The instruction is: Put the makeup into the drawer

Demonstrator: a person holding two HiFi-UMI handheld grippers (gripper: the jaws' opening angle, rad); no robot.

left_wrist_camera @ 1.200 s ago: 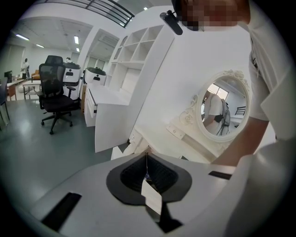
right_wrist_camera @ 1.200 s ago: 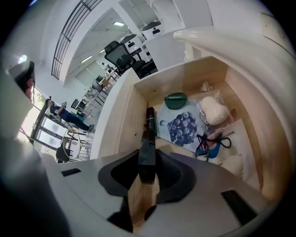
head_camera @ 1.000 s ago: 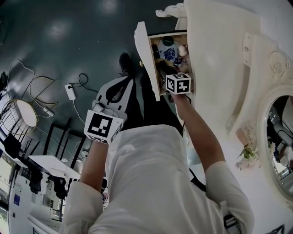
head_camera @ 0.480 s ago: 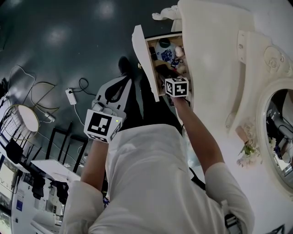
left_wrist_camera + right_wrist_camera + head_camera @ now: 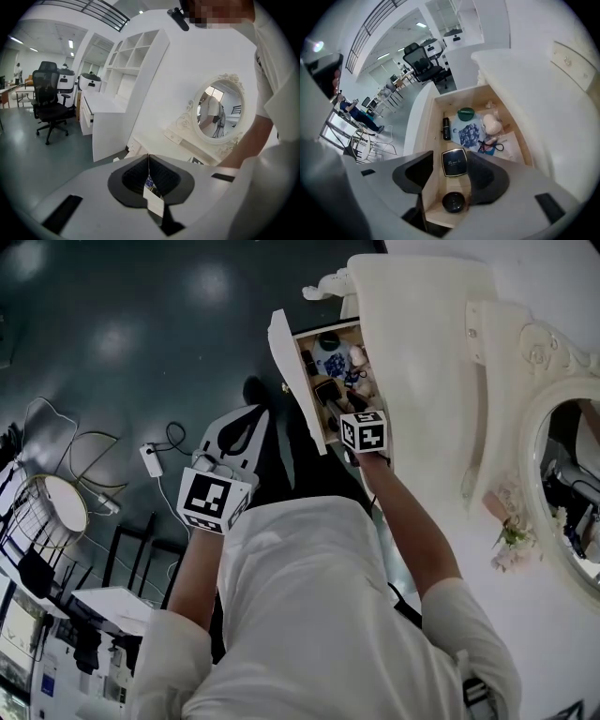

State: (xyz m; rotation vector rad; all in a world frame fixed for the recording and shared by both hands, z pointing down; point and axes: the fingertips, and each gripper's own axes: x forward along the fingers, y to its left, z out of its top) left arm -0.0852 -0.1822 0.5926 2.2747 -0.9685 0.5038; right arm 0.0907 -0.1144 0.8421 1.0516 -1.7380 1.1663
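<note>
The vanity's wooden drawer (image 5: 302, 351) stands pulled out. Inside lie a square black compact (image 5: 454, 162), a round black jar (image 5: 453, 202), a black lipstick tube (image 5: 446, 128), a blue patterned bottle with a green cap (image 5: 468, 132) and a beige sponge (image 5: 491, 124). My right gripper (image 5: 451, 159) hangs over the drawer's near end, pointing steeply down. Its jaws are open, and the compact rests on the drawer floor below them, apart from the pads. My left gripper (image 5: 234, 432) is held out over the floor to the left, shut with nothing in it (image 5: 148, 161).
The white vanity top (image 5: 422, 352) and an oval mirror (image 5: 562, 493) lie to the right of the drawer. A hair tie (image 5: 490, 146) lies on papers in the drawer. On the dark floor at left are a power strip (image 5: 150, 460), cables and a wire stool (image 5: 47, 498).
My right gripper has lifted a little above the drawer's near end. The left gripper has stayed where it was.
</note>
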